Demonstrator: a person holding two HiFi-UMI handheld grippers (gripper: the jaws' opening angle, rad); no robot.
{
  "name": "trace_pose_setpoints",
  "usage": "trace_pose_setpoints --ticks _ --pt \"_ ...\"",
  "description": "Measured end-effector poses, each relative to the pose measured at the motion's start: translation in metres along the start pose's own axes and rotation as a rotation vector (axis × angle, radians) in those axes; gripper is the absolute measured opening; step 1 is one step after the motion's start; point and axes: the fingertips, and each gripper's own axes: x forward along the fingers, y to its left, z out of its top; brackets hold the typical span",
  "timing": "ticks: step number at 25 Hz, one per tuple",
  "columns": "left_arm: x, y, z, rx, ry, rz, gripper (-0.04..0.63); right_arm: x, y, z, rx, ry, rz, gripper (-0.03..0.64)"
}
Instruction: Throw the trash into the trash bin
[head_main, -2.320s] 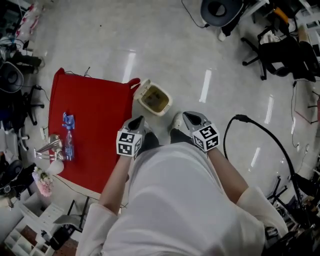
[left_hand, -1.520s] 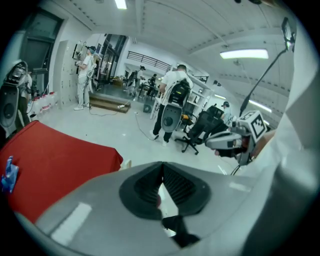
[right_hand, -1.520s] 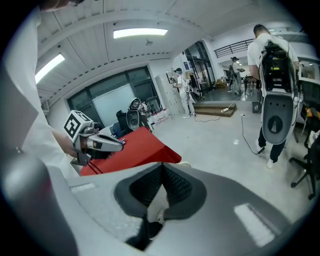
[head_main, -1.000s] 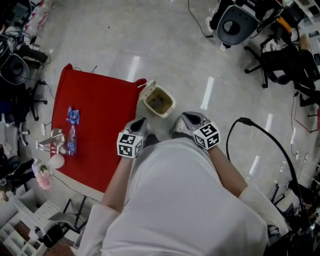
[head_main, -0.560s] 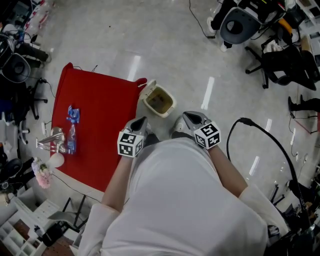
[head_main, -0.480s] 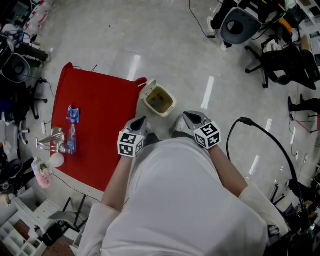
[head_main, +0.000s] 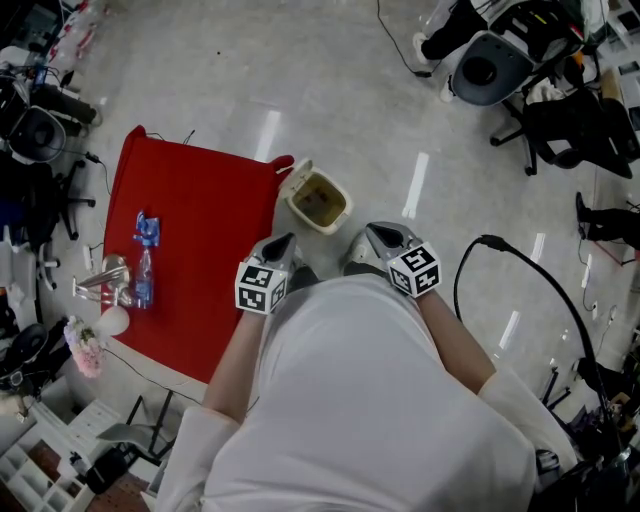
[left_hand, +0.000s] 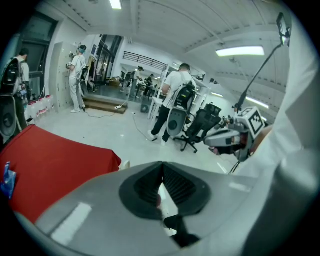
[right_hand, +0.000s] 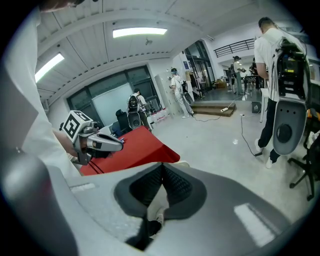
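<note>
Only a distant person (head_main: 455, 25) shifted; left gripper (head_main: 283, 239) and right gripper (head_main: 372, 229) closed.

Bright ceiling strips (right_hand: 139, 32) glare on floor (head_main: 413, 175); fisheye edges dark.

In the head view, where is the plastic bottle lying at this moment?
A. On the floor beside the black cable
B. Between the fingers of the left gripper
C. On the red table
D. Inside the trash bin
C: the plastic bottle lies on the red table, near its left side, well apart from the trash bin on the floor.
</note>
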Motion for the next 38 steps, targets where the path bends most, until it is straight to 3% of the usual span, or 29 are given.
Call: trace_pose_setpoints --ticks 6,16,38 --pt "-0.007 0.012 0.0 -0.011 -0.01 0.026 0.006 0.003 0.001 0.002 -0.011 0.009 0.0 0.0" --pt "-0.043 0.057 -0.01 -0.044 -0.026 0.135 0.01 0.025 0.018 0.019 -0.052 0.026 0.034 0.0" --pt "-0.196 0.219 -0.106 -0.151 -0.031 0.437 0.058 0.111 0.111 0.046 -0.195 0.113 0.134 0.0"
